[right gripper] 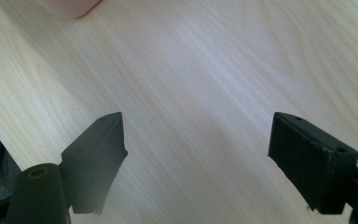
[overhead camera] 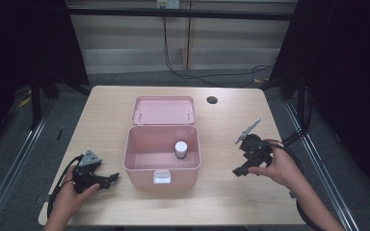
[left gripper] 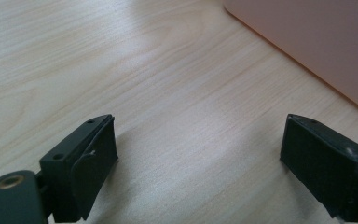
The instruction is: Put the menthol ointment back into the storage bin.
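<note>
From the high view, I hold my left gripper (overhead camera: 107, 179) low at the near left of the table (overhead camera: 231, 197), just beside the front left corner of the pink box (overhead camera: 139, 166). My right gripper (overhead camera: 241, 169) sits well to the right of the box, tilted, with bare wood under it. The box stands open, its lid (overhead camera: 164, 110) thrown back flat behind it, and a small white-capped jar (overhead camera: 181, 149) stands upright inside, toward the right of the floor. Both grippers are clear of the box and carry nothing.

In the left gripper view, my jaws stand wide apart over bare wood, nothing between them, and the box's pink wall (left gripper: 317, 42) crosses the upper right corner, near but not touching.

In the right gripper view, my jaws are likewise spread wide and empty above the table (right gripper: 205, 84), with a sliver of the pink box (right gripper: 67, 5) at the top left edge, well apart.

I judge that I stand between steps: the jar rests in the box and my hands are off it. Next likely comes the lid. That calls for reaching over the back rim, catching the lid's far edge, and swinging it forward without knocking the jar.
</note>
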`<move>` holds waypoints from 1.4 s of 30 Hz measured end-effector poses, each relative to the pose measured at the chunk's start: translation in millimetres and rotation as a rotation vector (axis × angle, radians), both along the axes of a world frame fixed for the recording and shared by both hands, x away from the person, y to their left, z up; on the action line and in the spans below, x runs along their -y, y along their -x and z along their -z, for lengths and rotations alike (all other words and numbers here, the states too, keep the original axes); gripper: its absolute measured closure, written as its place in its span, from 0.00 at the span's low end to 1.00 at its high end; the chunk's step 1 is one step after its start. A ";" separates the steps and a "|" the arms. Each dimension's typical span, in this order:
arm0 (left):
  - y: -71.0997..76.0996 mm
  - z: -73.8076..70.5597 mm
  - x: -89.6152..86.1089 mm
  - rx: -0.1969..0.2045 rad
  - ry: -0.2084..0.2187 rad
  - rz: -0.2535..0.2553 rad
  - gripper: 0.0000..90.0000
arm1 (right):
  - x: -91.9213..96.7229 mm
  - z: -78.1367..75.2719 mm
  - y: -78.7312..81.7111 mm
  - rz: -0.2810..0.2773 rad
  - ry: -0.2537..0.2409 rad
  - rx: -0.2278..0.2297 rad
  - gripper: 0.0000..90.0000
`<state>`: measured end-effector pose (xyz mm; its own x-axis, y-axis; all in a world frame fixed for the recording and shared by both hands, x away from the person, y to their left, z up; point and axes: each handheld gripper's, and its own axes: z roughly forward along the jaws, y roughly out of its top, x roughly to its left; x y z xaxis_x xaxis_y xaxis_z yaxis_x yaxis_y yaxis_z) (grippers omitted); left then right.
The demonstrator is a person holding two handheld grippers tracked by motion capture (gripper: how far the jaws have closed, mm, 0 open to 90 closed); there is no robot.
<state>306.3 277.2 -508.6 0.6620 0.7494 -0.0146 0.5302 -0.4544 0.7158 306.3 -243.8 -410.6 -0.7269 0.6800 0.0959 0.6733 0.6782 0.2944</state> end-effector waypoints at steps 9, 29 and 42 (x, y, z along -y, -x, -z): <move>0.0 0.0 0.0 0.000 -0.001 0.000 0.11 | 10.5 20.2 9.1 0.019 -0.035 -0.006 0.20; 0.1 0.0 0.1 0.001 0.000 -0.001 0.11 | 30.5 45.9 24.6 0.058 -0.051 -0.009 0.21; 0.2 -0.1 -0.1 0.001 -0.003 -0.002 0.11 | 28.6 54.6 29.9 0.037 -0.056 0.032 0.20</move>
